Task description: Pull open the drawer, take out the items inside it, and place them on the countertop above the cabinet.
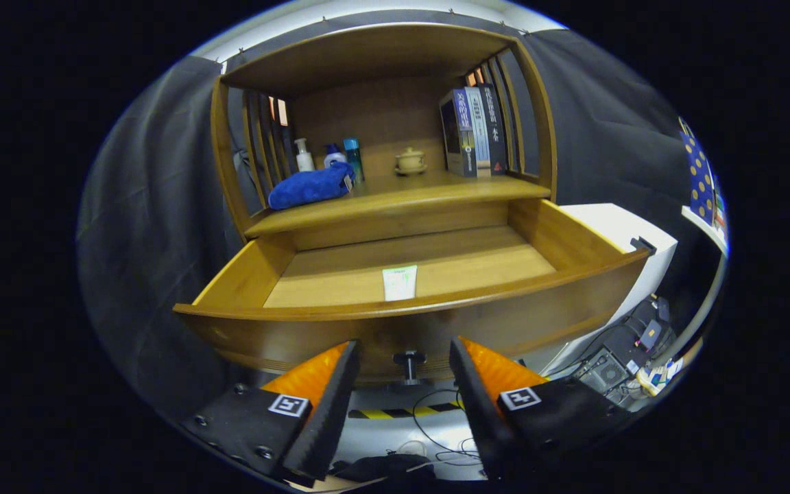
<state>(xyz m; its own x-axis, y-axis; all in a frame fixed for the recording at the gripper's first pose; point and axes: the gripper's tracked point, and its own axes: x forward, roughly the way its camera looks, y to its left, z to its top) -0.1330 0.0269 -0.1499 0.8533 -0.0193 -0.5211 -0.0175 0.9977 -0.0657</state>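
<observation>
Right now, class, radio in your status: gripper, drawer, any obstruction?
Gripper open, holding nothing, fingers either side of the dark drawer knob. Wooden drawer pulled open; white-and-green tube inside. Nothing in the way.

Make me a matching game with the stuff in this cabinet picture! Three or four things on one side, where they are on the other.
Things:
1. blue cloth
2. books
3. white tube
4. drawer knob

Places:
A. between the open claw fingers
B. on the drawer floor
C. countertop, by the bottles
D. standing at the countertop's other end

Pairs: 1-C, 2-D, 3-B, 4-A
</observation>
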